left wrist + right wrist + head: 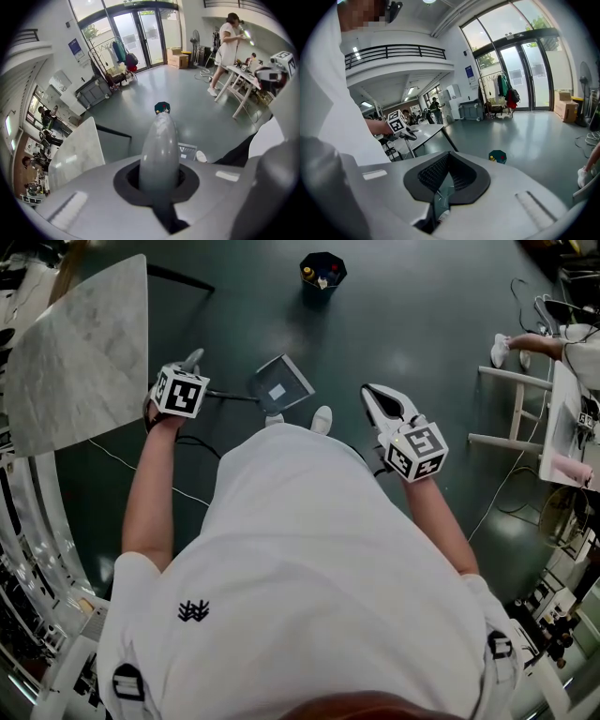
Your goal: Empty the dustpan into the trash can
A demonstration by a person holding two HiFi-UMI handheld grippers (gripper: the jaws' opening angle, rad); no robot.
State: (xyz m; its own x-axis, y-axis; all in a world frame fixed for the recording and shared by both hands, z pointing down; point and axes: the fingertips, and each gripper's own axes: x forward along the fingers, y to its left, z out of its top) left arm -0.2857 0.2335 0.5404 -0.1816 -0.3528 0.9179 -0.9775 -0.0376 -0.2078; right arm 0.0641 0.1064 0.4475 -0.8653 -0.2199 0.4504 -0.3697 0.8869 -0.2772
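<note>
A grey long-handled dustpan (281, 382) hangs low over the dark floor in front of the person's feet. My left gripper (190, 365) is shut on the grey rounded top of the dustpan's handle (159, 150), which fills the space between its jaws. The pan (187, 151) shows below it. A dark blue trash can (322, 273) with some litter inside stands further ahead on the floor; it also shows as the trash can (162, 108) and the trash can (497, 156). My right gripper (382, 404) is held at the right, shut, with nothing between its pads (440, 174).
A marble-topped table (84, 362) stands to the left. At the right are a white table (562, 418) and another person's legs (525, 343). Cables (511, 484) trail over the floor near them. Open floor lies between the dustpan and the trash can.
</note>
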